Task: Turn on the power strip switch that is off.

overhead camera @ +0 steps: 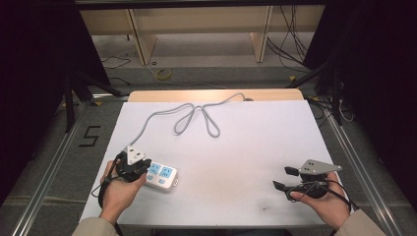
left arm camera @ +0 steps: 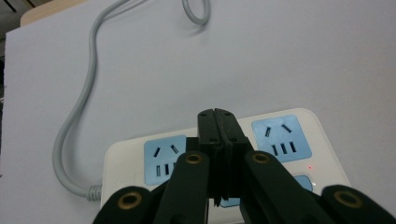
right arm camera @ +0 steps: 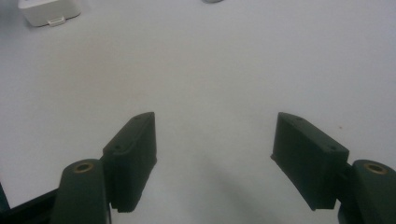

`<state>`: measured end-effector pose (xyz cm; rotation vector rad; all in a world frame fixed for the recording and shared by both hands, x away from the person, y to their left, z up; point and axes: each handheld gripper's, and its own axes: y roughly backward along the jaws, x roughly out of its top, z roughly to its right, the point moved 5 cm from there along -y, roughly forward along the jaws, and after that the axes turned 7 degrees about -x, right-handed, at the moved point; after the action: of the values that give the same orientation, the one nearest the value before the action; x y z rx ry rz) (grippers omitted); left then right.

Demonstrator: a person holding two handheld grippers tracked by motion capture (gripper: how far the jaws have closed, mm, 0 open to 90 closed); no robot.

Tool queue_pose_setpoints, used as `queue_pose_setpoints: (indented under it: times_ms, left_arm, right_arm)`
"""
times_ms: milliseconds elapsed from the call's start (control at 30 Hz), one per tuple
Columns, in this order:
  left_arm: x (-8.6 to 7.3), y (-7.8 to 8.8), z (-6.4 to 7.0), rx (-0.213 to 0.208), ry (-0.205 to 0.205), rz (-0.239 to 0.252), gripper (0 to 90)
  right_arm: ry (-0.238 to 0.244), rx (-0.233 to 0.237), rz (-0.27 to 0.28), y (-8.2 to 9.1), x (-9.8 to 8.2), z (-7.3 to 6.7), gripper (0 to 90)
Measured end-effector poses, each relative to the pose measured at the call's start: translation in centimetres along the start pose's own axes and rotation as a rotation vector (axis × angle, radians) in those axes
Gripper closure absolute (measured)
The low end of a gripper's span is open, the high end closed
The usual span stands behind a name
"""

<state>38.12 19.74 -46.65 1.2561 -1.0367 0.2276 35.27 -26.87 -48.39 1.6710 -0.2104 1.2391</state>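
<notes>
- Power strip [overhead camera: 162,176] — white, two blue socket faces on top, lying near the desk's front-left corner; its long axis runs roughly along the front edge, slanting a little toward the right.
- Left gripper [overhead camera: 134,164] — jaws pressed together with nothing between them, poised over the strip's left half. In the left gripper view the closed tips [left arm camera: 217,122] sit between the two socket faces, over the strip's far edge; whether they touch the casing cannot be told.
- Key relation — the strip lies directly under and just ahead of the left fingers, its length crossing their line of reach; the left hand is by far the nearer.
- Grey cord [overhead camera: 194,114] — leaves the strip's left end, runs toward the far edge of the desk, loops twice near the middle and drops off the back. Judged the only thing likely to drag if the strip is shifted.
- Right gripper [overhead camera: 287,178] — jaws spread wide, holding nothing, resting near the front-right corner, well apart from the strip.
- White desk [overhead camera: 255,142] — bare between the two hands; nothing stands in the way.
</notes>
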Motion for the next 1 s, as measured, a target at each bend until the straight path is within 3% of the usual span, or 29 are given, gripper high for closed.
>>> queue_pose_setpoints:
  times_ms: [167, 300, 633, 1000]
  left_arm:
    - [0.05, 0.08, -0.22, 0.013, -0.018, 0.027, 82.8]
    - [0.14, 0.29, -0.42, 0.016, -0.007, 0.060, 80.0]
    - [-0.03, 0.37, -0.73, 0.017, 0.004, 0.090, 66.0]
    - [-0.17, 0.50, 0.14, -0.042, 0.033, 0.103, 41.2]
  right_arm:
    - [0.000, 0.000, 0.001, 0.01, 0.00, 0.02, 30.7]
    - [-0.001, 0.000, 0.001, 0.03, 0.00, 0.02, 30.7]
    - [-0.003, 0.000, 0.003, 0.03, -0.01, 0.05, 30.6]
    - [-0.004, 0.000, 0.004, 0.08, -0.01, 0.08, 30.4]
